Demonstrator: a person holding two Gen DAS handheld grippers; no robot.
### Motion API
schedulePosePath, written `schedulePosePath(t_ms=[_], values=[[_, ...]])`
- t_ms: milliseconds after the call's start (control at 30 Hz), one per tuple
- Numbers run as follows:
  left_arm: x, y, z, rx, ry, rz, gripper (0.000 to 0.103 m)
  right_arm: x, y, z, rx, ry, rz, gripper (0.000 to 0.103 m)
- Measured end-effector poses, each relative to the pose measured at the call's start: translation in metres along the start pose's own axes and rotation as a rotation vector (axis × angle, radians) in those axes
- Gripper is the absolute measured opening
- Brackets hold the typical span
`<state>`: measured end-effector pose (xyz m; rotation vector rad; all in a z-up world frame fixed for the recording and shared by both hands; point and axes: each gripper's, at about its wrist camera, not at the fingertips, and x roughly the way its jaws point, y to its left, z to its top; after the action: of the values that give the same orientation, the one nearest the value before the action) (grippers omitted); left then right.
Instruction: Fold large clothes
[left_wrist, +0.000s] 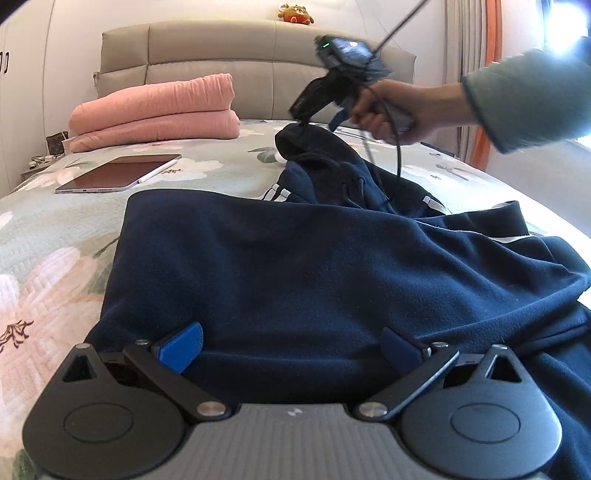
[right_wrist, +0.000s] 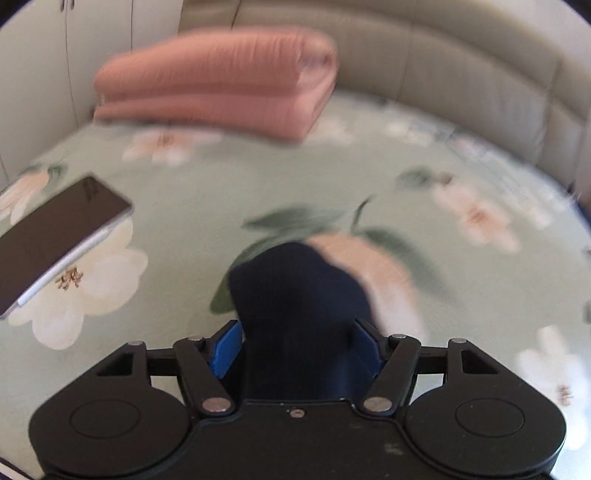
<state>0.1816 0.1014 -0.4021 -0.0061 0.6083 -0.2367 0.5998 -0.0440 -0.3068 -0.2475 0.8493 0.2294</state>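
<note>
one navy hoodie (left_wrist: 295, 266) is lying spread over the floral bedspread (left_wrist: 44, 266), filling the left wrist view from 6 o'clock out toward 3 o'clock. the left gripper (left_wrist: 291, 349) is hovering at its near hem with its two blue fingers (left_wrist: 183, 345) standing wide apart, fabric lying between them but not pinched. at 1 o'clock in that view, one hand (left_wrist: 384, 110) is holding the right gripper (left_wrist: 308, 120), which is lifting a dark cuff or sleeve end of the hoodie off the bed. in the blurred right wrist view, the right gripper (right_wrist: 299, 350) has a navy fold (right_wrist: 299, 295) sitting between its two fingers (right_wrist: 225, 349); they seem to be clamped on it, though the gap looks fairly wide. one folded pink quilt (left_wrist: 159, 110) is resting at 11 o'clock by the grey headboard (left_wrist: 221, 48), one tablet (left_wrist: 118, 173) is lying at 10 o'clock, and one plush toy (left_wrist: 295, 14) is sitting on top of the headboard at 12 o'clock.
</note>
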Motion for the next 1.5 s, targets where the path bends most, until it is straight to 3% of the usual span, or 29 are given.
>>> schedulePosePath(t_ms=[67,100,167,300,667,700,733,767,800,867,933,967,1000,1033,1133,1267,1367,1500], values=[[0.000,0.001,-0.001,-0.003,-0.002,-0.003,0.103,0.018,0.004,0.004,0.007,0.054,-0.048,0.077],[-0.001,0.001,-0.001,-0.004,-0.004,-0.004,0.103,0.022,0.006,0.004,0.012,0.067,-0.069,0.052],[-0.002,0.003,-0.002,-0.004,-0.006,-0.005,0.103,0.011,0.008,0.000,0.019,0.021,-0.092,0.013],[-0.002,0.004,-0.002,-0.007,-0.008,-0.009,0.103,-0.054,0.007,-0.016,0.027,-0.165,-0.049,0.013],[-0.004,0.003,0.006,0.004,0.015,-0.008,0.103,-0.309,0.024,-0.100,-0.003,-0.436,0.138,0.012],[-0.007,0.005,0.012,-0.005,0.027,-0.019,0.097,-0.332,0.027,-0.106,-0.010,-0.453,0.153,0.012],[-0.012,0.008,0.019,-0.030,0.040,-0.030,0.082,-0.355,0.030,-0.115,-0.022,-0.468,0.177,0.012],[-0.023,0.015,0.029,-0.074,0.048,-0.050,0.075,-0.377,0.035,-0.126,-0.036,-0.479,0.199,0.012],[-0.035,0.021,0.038,-0.120,0.038,-0.063,0.075,-0.396,0.041,-0.138,-0.058,-0.485,0.216,0.013],[-0.071,0.035,0.054,-0.203,-0.033,-0.047,0.086,-0.427,0.058,-0.168,-0.127,-0.482,0.216,0.013],[-0.101,0.044,0.064,-0.214,-0.080,-0.034,0.090,-0.447,0.078,-0.202,-0.185,-0.437,0.221,0.018],[-0.114,0.048,0.069,-0.199,-0.089,-0.037,0.091,-0.452,0.088,-0.221,-0.202,-0.395,0.235,0.028],[-0.124,0.051,0.071,-0.183,-0.090,-0.035,0.091,-0.454,0.097,-0.240,-0.206,-0.341,0.256,0.068],[-0.132,0.054,0.072,-0.170,-0.084,-0.034,0.091,-0.455,0.104,-0.260,-0.215,-0.277,0.273,0.082],[-0.144,0.061,0.071,-0.154,-0.054,-0.044,0.091,-0.452,0.124,-0.316,-0.259,-0.102,0.285,0.081],[-0.150,0.066,0.069,-0.196,-0.032,-0.078,0.091,-0.440,0.129,-0.345,-0.212,-0.023,0.179,0.081],[-0.145,0.059,0.069,-0.232,-0.019,-0.131,0.091,-0.416,0.119,-0.336,-0.040,-0.026,0.144,0.082],[-0.132,0.039,0.074,-0.218,-0.012,-0.160,0.091,-0.373,0.086,-0.322,0.308,-0.021,0.232,0.082]])
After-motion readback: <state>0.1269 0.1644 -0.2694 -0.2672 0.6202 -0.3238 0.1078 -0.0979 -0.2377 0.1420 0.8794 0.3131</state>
